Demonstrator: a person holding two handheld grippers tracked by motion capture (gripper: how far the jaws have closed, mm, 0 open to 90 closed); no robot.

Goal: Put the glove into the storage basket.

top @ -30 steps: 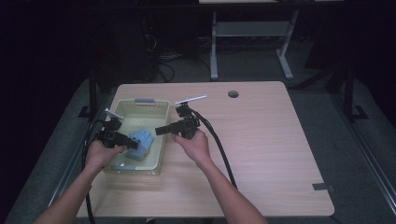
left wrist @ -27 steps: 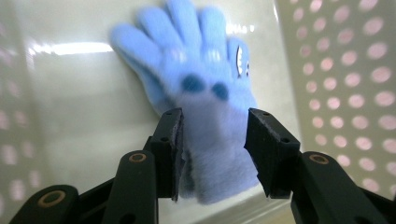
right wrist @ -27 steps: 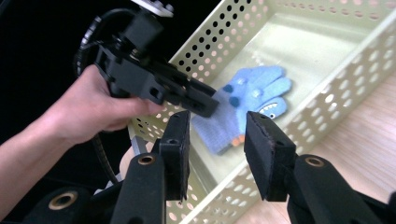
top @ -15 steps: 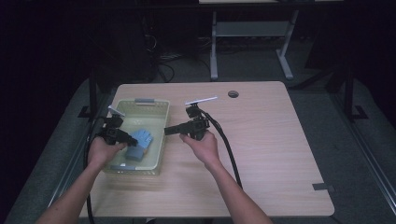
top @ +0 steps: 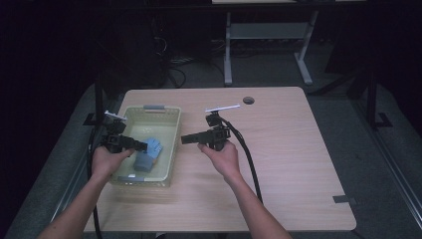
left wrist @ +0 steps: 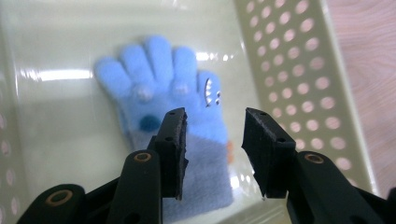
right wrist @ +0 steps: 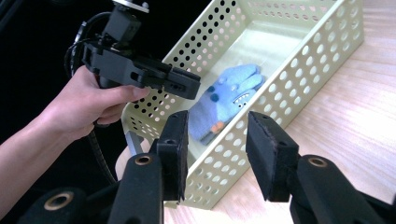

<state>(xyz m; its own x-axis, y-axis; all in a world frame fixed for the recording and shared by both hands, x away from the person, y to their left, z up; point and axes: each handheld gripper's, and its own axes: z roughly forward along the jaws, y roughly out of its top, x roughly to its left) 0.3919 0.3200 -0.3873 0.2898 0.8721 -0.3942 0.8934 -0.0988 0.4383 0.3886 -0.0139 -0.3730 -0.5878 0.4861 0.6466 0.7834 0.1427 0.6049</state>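
Blue glove (left wrist: pixel 173 98) lying flat inside 1 pale perforated basket (top: pixel 169 144) on wooden worktop (top: pixel 298 149). Left tongs (left wrist: pixel 212 140) above glove, released, empty. Right tongs (right wrist: pixel 217 140) beside basket, released, empty.

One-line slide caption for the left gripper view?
Open left gripper hovering above a blue glove lying flat in a pale green perforated basket.

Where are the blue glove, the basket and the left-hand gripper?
blue glove (left wrist: pixel 159 88), left gripper view, on its palm.
basket (top: pixel 171 139), high view, on its right wall.
left gripper (top: pixel 142 146), high view, between its fingertips.
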